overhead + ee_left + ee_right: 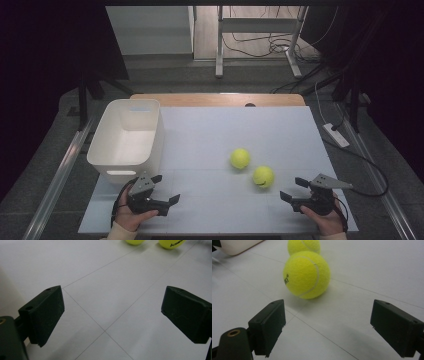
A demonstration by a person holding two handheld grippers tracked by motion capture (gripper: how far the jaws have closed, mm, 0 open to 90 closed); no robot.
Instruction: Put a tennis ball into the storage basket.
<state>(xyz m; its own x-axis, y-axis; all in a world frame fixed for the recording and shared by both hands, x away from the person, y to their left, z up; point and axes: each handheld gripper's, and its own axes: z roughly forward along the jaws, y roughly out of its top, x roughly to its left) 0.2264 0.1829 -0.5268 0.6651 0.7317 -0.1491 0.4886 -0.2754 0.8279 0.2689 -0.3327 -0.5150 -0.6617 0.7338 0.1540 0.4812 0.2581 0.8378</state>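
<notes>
The right gripper sits at the 5 o'clock corner of the white table, held in the person's right hand, with its jaws spread wide and nothing between them. The near tennis ball lies just ahead of it, toward 10 o'clock from the jaw tips, apart from both jaws; in the right gripper view this ball rests on the table beyond the open jaws, slightly left of their centre line. The far tennis ball lies close beside the first, at its 10 o'clock, and partly shows behind it in the right gripper view. The left gripper sits at the 7 o'clock corner in the left hand, jaws likewise wide apart and holding nothing. A white bin stands at 9 o'clock on the table, just beyond the left gripper.
</notes>
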